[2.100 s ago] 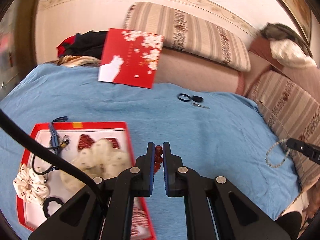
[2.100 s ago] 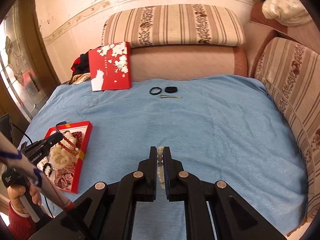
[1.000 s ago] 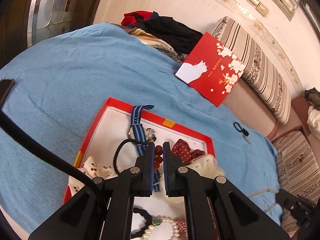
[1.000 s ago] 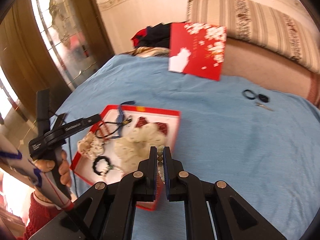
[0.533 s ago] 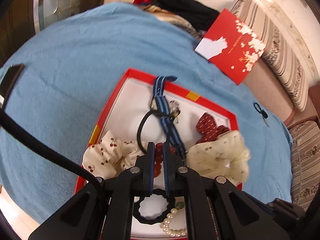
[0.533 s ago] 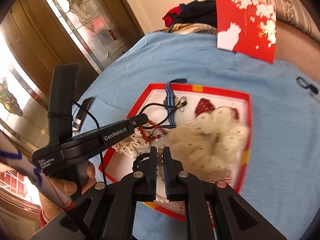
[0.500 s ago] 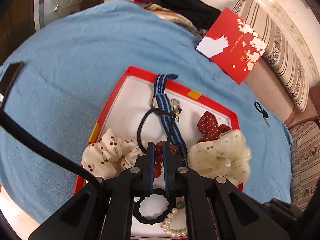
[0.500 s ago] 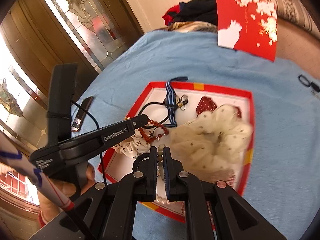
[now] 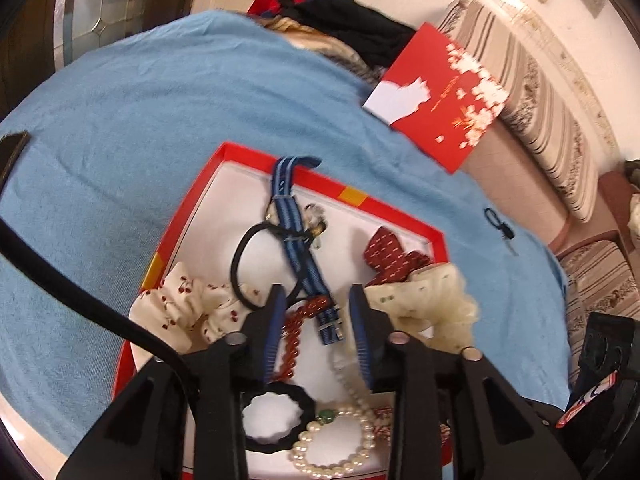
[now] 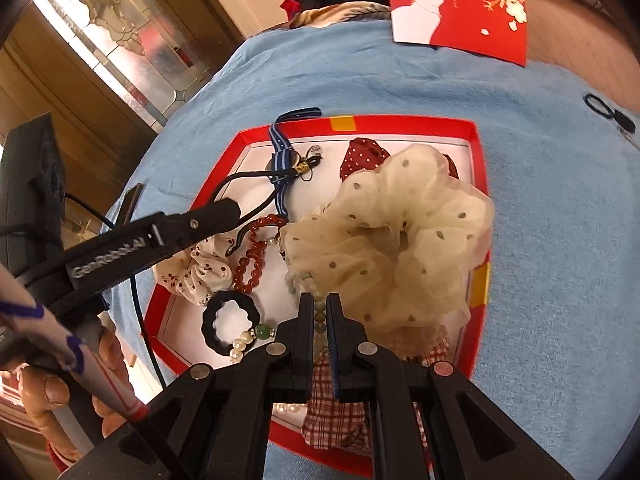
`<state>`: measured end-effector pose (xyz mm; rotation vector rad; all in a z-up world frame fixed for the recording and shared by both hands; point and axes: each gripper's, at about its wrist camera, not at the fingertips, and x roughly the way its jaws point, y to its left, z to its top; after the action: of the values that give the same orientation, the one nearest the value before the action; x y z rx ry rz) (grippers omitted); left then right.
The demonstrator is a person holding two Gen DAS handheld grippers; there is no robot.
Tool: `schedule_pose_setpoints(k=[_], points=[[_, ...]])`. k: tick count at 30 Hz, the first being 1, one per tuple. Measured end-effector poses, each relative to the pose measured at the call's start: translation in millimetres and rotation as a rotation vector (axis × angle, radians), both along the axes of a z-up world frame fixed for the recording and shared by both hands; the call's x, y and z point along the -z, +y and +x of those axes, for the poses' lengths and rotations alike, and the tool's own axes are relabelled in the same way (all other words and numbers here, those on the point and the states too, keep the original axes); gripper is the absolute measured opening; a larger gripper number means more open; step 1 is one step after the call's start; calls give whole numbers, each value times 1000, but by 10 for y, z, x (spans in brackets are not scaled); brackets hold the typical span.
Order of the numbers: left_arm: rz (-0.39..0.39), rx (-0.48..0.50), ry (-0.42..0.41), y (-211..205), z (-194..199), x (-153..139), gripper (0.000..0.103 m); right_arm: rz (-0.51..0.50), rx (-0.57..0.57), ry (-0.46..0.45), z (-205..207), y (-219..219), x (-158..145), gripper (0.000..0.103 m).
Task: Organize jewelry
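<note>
A red-rimmed tray lies on the blue cloth with jewelry and hair ties in it. My left gripper is open above the tray. The red bead bracelet lies in the tray between and below its fingers. My right gripper is shut on a pale green bead bracelet, which hangs down into the tray beside the big cream scrunchie. A pearl bracelet with a green bead lies at the tray's near end.
In the tray also lie a blue striped strap, a black hair tie, a cherry-print scrunchie, a black wavy ring and a dark red dotted bow. A red card leans at the sofa.
My left gripper has opened and let the red bead bracelet drop into the tray. My right gripper has moved closer over the tray with the pale bracelet still held.
</note>
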<state>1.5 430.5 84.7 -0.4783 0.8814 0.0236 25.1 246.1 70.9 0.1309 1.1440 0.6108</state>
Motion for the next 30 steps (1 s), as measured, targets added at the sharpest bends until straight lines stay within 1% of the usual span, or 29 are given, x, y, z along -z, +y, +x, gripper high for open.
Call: schedule_pose_setpoints(k=[1, 2, 3, 5, 7, 9, 10, 12, 14, 17, 19, 20, 21, 22, 23, 25, 28, 30], points=[[-7, 2, -18, -7, -21, -32, 40, 11, 1, -1, -10, -28, -34, 12], [-13, 3, -32, -17, -32, -59, 43, 22, 0, -12, -21, -62, -85, 18], [-19, 3, -50, -18, -55, -88, 43, 34, -2, -29, -37, -106, -152, 26], [-23, -7, -78, -12, -95, -142, 45, 53, 4, -71, -60, -220, -291, 35], [-7, -36, -97, 4, -132, -190, 47, 32, 47, -116, -39, -358, -387, 36], [14, -72, -102, 24, -145, -207, 48, -52, 116, -148, 43, -482, -386, 36], [15, -87, -102, 41, -144, -207, 48, -95, 142, -146, 105, -527, -335, 36], [0, -100, -99, 76, -137, -196, 48, -128, 163, -126, 198, -573, -223, 36], [-7, -111, -99, 102, -134, -183, 48, -173, 174, -110, 299, -548, -82, 36], [4, -129, -103, 131, -134, -187, 48, -229, 192, -102, 445, -481, 66, 36], [14, -143, -105, 142, -122, -188, 48, -229, 202, -75, 558, -434, 166, 35], [20, -149, -104, 151, -115, -184, 48, -234, 209, -59, 623, -456, 225, 30], [29, -160, -101, 160, -103, -179, 48, -233, 212, -46, 651, -457, 264, 20], [34, -170, -97, 173, -91, -171, 48, -234, 218, -29, 662, -464, 296, 12], [34, -176, -93, 185, -86, -163, 48, -225, 231, -18, 687, -494, 319, 10], [27, -186, -86, 220, -72, -144, 48, -216, 254, -22, 668, -548, 300, 9], [17, -192, -75, 246, -51, -119, 48, -266, 293, -49, 636, -685, 281, 8], [21, -188, -72, 231, -48, -112, 48, -278, 328, -45, 634, -833, 272, 8]])
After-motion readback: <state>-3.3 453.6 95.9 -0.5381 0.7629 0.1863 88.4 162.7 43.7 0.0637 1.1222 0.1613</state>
